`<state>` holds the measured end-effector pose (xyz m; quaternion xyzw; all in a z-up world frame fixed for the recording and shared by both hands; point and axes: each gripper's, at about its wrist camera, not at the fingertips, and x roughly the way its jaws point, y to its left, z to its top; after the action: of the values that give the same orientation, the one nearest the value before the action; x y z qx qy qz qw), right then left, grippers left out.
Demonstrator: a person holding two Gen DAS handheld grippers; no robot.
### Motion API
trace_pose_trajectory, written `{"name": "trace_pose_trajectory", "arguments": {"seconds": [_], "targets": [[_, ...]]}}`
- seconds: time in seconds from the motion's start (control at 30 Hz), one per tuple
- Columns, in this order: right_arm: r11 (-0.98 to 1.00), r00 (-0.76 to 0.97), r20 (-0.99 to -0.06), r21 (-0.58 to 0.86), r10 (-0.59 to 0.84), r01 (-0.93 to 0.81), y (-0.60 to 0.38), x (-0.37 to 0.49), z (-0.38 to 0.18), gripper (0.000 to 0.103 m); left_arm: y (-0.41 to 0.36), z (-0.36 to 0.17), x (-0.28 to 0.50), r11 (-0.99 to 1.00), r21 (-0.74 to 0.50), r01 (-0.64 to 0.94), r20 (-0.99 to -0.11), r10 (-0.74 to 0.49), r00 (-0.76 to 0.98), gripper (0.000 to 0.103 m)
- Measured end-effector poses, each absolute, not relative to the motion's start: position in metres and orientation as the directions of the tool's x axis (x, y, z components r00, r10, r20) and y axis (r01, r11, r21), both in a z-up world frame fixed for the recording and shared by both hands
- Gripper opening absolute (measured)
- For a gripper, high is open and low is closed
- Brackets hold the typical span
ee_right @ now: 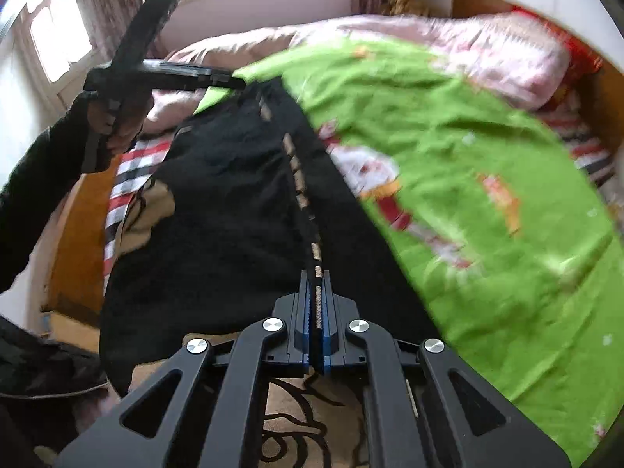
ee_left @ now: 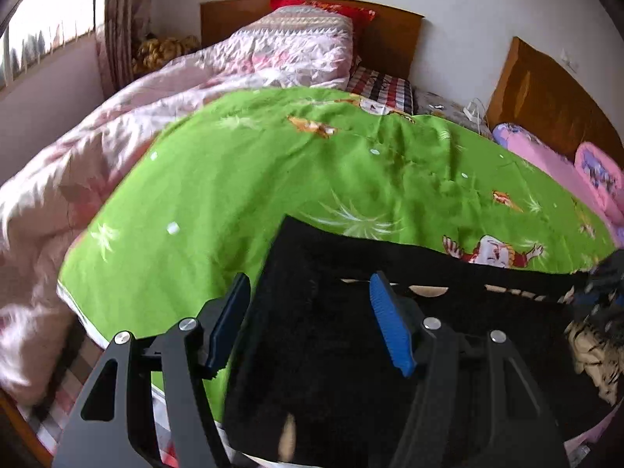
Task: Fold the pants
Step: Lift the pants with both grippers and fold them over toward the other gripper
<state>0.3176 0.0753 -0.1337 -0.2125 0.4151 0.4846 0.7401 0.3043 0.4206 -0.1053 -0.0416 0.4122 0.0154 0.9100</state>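
Since my right gripper [ee_right: 316, 296] is clenched on the pants [ee_right: 234, 202] hem at 6 o'clock, left gripper [ee_left: 308, 323] gaping, I'd grab next.

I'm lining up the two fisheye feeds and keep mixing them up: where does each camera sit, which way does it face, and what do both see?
Left wrist: on the left gripper, looking down over the black pants across the green sheet toward the headboard; its own open fingers show.
Right wrist: on the right gripper, shut on the pants' folded edge, facing the window; the left gripper and a hand show.
Shared: pants, green sheet, pink quilt.
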Motion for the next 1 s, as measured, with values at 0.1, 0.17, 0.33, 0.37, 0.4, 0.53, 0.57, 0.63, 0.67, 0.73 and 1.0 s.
{"name": "trace_pose_trajectory", "arguments": {"seconds": [0.1,0.17,0.33,0.37,0.4,0.53,0.57,0.63,0.67,0.73,1.0], "targets": [[0.442,0.202,-0.804,0.082,0.559,-0.893,0.074,0.311,-0.126,0.006,0.422,-0.099,0.307,0.998,-0.058,0.02,-0.731,-0.056,0.68,0.062],[0.442,0.209,-0.809,0.069,0.549,-0.894,0.075,0.309,-0.127,0.006,0.415,-0.099,0.312,0.991,-0.063,0.119,-0.739,-0.126,0.662,0.062],[0.46,0.215,-0.808,0.076,0.548,-0.885,0.071,0.309,-0.129,0.006,0.394,-0.117,0.329,0.958,0.05,0.281,-0.808,-0.127,0.576,0.055],[0.464,0.214,-0.807,0.083,0.551,-0.882,0.07,0.31,-0.13,0.006,0.391,-0.122,0.33,0.953,0.075,0.293,-0.821,-0.108,0.561,0.05],[0.466,0.215,-0.806,0.084,0.551,-0.881,0.071,0.311,-0.131,0.006,0.391,-0.127,0.333,0.947,0.08,0.312,-0.836,-0.106,0.539,0.046],[0.475,0.223,-0.806,0.081,0.548,-0.876,0.071,0.311,-0.135,0.006,0.397,-0.132,0.336,0.939,0.088,0.332,-0.839,-0.11,0.533,0.023],[0.479,0.226,-0.805,0.081,0.548,-0.874,0.071,0.311,-0.136,0.006,0.399,-0.132,0.336,0.942,0.091,0.325,-0.836,-0.105,0.538,0.017],[0.483,0.227,-0.804,0.085,0.55,-0.871,0.07,0.311,-0.137,0.006,0.398,-0.132,0.332,0.938,0.094,0.332,-0.829,-0.111,0.548,0.009],[0.486,0.23,-0.802,0.084,0.551,-0.87,0.07,0.311,-0.137,0.006,0.394,-0.133,0.327,0.932,0.133,0.336,-0.821,-0.086,0.564,0.008],[0.489,0.234,-0.8,0.085,0.553,-0.868,0.07,0.311,-0.137,0.006,0.386,-0.132,0.322,0.924,0.19,0.331,-0.808,-0.044,0.588,0.006],[0.501,0.283,-0.774,0.05,0.567,-0.864,0.067,0.309,-0.12,0.006,0.384,-0.089,0.312,0.925,0.305,0.227,-0.689,0.05,0.723,0.005]]}}
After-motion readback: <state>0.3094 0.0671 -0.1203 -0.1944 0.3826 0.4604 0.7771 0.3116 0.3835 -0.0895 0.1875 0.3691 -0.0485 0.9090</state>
